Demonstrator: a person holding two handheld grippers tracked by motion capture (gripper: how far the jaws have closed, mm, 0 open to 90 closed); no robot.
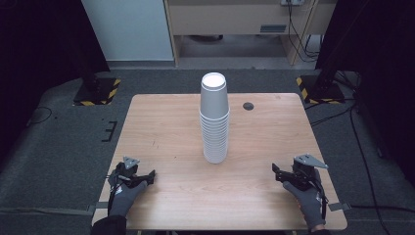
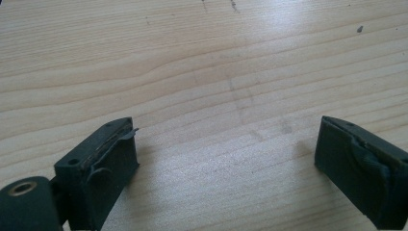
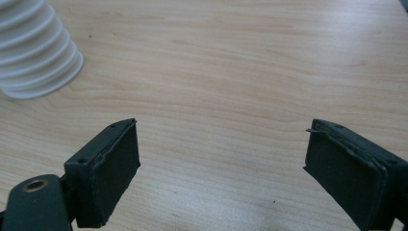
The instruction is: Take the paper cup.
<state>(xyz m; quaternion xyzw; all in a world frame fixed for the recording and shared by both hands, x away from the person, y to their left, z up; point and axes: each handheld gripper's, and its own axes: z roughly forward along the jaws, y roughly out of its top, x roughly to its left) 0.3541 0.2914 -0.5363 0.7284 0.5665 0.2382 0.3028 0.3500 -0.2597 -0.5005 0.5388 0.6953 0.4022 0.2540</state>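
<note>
Stack of white cups stands upside down, mid-counter. Left gripper and right gripper rest at the near corners, well apart from the stack — both with jaws spread wide, nothing between them.

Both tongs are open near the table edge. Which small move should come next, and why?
Probably bring the right tongs forward toward the stack of white cups. The stack stands upside down at the table's middle, untouched, and shows at the upper left of the right gripper view. The left tongs are also open and hold nothing.
</note>
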